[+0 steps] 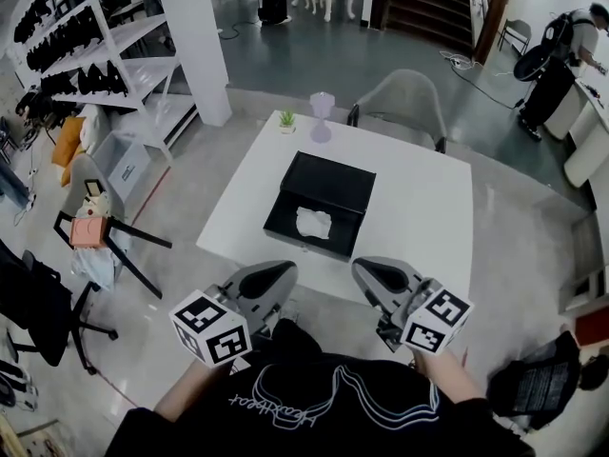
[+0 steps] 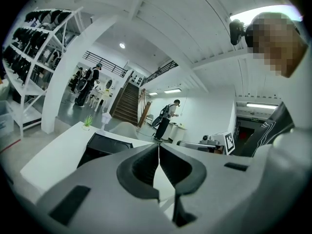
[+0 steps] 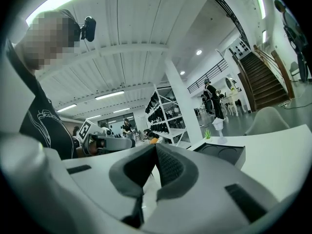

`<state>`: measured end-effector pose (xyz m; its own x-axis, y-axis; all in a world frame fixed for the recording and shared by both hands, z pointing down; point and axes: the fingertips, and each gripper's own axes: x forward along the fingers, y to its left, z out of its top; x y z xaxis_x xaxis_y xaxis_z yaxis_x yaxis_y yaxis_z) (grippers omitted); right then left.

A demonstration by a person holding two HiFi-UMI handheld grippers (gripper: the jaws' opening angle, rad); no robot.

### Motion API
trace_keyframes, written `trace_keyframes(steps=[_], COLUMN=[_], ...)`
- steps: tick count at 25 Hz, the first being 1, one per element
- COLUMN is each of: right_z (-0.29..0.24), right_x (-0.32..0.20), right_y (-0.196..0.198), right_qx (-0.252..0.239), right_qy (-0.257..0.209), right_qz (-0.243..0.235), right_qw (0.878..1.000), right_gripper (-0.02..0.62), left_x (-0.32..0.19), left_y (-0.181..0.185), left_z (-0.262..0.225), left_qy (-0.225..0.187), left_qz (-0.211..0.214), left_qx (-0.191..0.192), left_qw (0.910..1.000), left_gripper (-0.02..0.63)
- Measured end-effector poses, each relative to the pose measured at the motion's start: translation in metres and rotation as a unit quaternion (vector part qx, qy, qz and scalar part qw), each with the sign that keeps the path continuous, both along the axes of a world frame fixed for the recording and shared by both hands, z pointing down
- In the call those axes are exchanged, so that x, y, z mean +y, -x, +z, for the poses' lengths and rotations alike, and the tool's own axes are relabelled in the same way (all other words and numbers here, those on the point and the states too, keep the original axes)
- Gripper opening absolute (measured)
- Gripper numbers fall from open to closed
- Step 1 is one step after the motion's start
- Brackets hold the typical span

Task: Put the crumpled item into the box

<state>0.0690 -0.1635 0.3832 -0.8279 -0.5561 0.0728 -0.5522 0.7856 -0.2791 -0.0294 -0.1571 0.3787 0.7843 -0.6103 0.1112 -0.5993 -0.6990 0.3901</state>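
An open black box (image 1: 319,203) lies on the white table (image 1: 419,217), its lid tilted up at the far side. A white crumpled item (image 1: 313,223) rests inside the box near its front. My left gripper (image 1: 278,276) and right gripper (image 1: 369,272) are held close to my body, short of the table's near edge, both shut with nothing between the jaws. The left gripper view shows the shut left gripper (image 2: 158,146) and the box (image 2: 105,147) beyond it. In the right gripper view the right gripper (image 3: 155,147) is shut, with the box (image 3: 222,153) to its right.
A small green plant (image 1: 286,119) and a pale lilac vase (image 1: 323,115) stand at the table's far edge. A grey chair (image 1: 404,106) sits behind the table. White shelving (image 1: 105,55) and a pillar (image 1: 195,41) are at the left. A person (image 1: 557,60) stands at far right.
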Motion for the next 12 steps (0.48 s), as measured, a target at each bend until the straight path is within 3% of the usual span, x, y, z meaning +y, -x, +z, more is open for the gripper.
trace_keyframes(steps=[12], right_z=[0.003], right_x=[-0.005], right_y=[-0.01], right_qx=[0.014], right_qy=[0.0], right_qz=[0.006], right_qw=[1.0], right_gripper=[0.003], left_x=[-0.012], left_y=[-0.008], left_z=[0.003], left_qy=[0.009], left_qz=[-0.001], left_qx=[0.004], left_qw=[1.0], left_gripper=[0.008])
